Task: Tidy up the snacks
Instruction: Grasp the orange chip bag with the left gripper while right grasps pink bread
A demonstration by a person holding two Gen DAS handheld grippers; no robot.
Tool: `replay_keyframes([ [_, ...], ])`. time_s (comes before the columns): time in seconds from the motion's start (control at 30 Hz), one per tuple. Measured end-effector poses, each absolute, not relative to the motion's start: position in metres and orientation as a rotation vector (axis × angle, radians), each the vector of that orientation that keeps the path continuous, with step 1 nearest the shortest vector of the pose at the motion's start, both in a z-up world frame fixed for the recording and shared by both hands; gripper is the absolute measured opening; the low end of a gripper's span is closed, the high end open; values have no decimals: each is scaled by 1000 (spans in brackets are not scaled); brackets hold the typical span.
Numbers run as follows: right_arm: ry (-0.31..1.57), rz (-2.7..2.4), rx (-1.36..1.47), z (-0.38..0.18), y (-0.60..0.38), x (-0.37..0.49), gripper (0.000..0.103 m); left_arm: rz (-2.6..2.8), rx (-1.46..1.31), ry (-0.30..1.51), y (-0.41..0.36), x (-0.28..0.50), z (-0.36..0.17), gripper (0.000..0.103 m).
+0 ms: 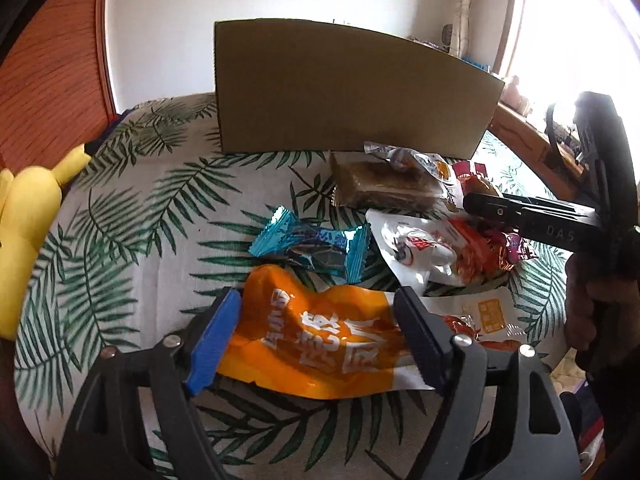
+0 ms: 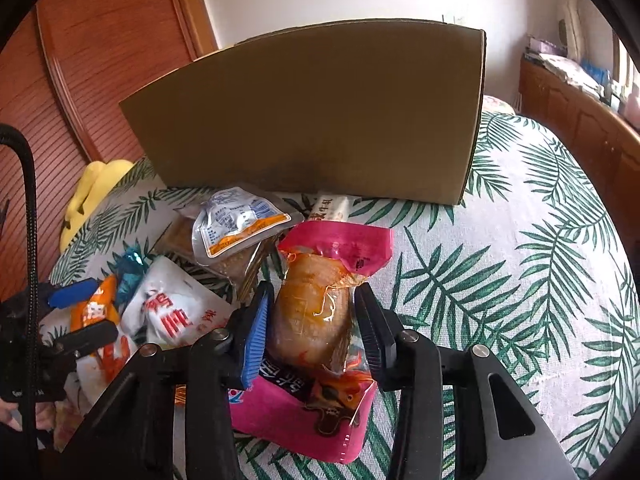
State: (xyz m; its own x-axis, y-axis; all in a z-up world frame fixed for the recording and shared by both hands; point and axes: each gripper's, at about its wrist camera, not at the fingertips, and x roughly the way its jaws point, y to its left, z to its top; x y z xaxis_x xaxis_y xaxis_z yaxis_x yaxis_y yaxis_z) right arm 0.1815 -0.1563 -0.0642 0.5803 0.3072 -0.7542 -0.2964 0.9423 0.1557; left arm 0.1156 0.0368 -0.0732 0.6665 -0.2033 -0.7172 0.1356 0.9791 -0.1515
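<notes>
left claw (image 1: 316, 340) spread wide around orange packet (image 1: 320, 344), right claw (image 2: 310, 334) clamping pink packet (image 2: 320, 320)

Left gripper (image 1: 320, 336) tilts steeply downward, its jaws spread wide, the blue pad on one side and the dark pad on the other straddling an orange packet (image 1: 312, 340) without clearly pressing on it. Right gripper (image 2: 310, 330) tilts downward too, its jaws drawn in close and its pads pressing both sides of a pink-edged pouch (image 2: 316, 320), gripping it firmly.
</notes>
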Motion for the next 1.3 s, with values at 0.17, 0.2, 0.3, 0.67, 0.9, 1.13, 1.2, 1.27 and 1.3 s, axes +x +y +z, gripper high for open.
replay_keyframes([
  [0.17, 882, 351, 16, -64, -158, 180, 42, -163, -105, 834, 42, 116, -71, 80],
  [0.2, 881, 350, 16, -64, -159, 180, 42, -151, -111, 835, 43, 115, -69, 80],
  [0.3, 880, 350, 15, -64, -158, 180, 42, -140, -146, 803, 51, 105, -57, 80],
  [0.67, 878, 347, 13, -65, -157, 181, 42, -132, -218, 857, 37, 66, -61, 80],
  [0.9, 878, 346, 13, -65, -158, 181, 42, -91, -301, 891, 34, 85, -69, 80],
  [1.13, 879, 345, 13, -65, -158, 181, 42, -29, -337, 874, 41, 109, -69, 80],
  [1.2, 879, 344, 12, -65, -158, 181, 42, -14, -306, 867, 38, 115, -70, 79],
  [1.27, 879, 345, 12, -65, -158, 182, 42, -3, -270, 860, 34, 117, -71, 77],
  [1.3, 879, 344, 12, -65, -158, 181, 42, 5, -257, 859, 34, 117, -72, 75],
])
